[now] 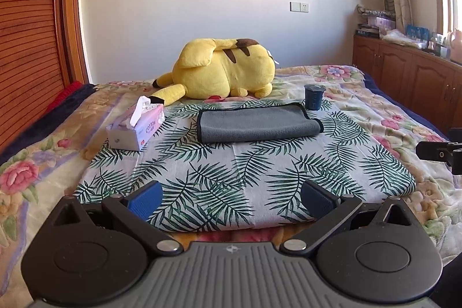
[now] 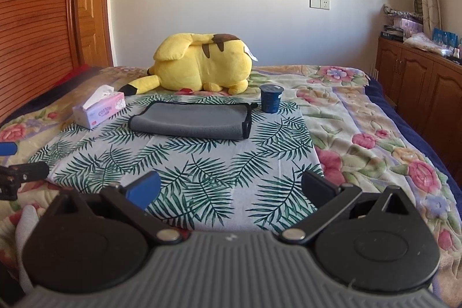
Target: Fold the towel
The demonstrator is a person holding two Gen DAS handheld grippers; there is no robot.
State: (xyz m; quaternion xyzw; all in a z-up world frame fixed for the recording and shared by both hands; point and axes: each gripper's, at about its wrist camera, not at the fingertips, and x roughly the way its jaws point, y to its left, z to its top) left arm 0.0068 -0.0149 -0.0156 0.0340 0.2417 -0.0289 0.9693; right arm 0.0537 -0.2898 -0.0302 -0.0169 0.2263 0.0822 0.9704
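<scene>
I have both tools held back at the near edge of the bed, well apart from the work. My left gripper (image 1: 231,197) has its fingers (image 1: 145,199) spread wide with nothing between them, and my right gripper (image 2: 231,189) is the same, released and empty. The grey towel (image 1: 255,123) lies already folded over on the palm-leaf cloth (image 1: 245,178), towards its far side, its black-trimmed edges showing at the back and at one end. To its left sits a tissue box (image 1: 135,129) with a tissue sticking up, at the cloth's edge. Just beside the towel's far right corner stands a dark blue cup (image 1: 314,96), upright. Behind the towel a yellow Pikachu plush (image 1: 225,68) lies on the floral blanket (image 1: 404,117). Wooden cabinets (image 2: 415,80) line the right wall.
</scene>
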